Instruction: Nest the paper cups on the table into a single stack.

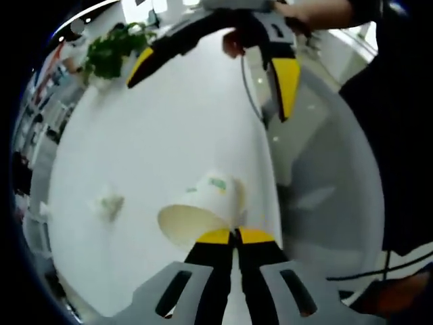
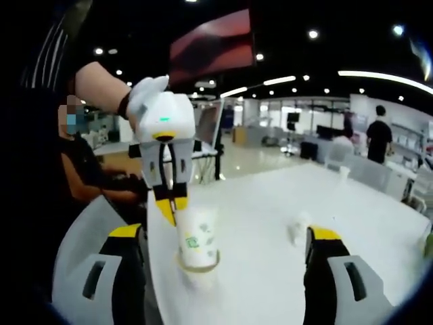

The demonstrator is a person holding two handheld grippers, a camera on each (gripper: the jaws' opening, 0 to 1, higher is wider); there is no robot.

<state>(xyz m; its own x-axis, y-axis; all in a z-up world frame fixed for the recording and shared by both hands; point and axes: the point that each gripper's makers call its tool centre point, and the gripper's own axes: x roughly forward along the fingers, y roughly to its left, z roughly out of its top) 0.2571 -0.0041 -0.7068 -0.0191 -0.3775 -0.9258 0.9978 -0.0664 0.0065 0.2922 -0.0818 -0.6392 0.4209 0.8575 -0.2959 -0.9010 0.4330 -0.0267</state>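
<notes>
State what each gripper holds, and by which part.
The left gripper pinches a paper cup by its rim, holding it upright above the table. The right gripper is open and holds nothing.

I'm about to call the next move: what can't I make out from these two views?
- How many paper cups are nested: in the right gripper view the stack's walls hide it.
- Cup rim at the left gripper: that gripper's shut fingers cover it in the left gripper view.
- Crumpled white thing on the table: too small and blurred.
</notes>
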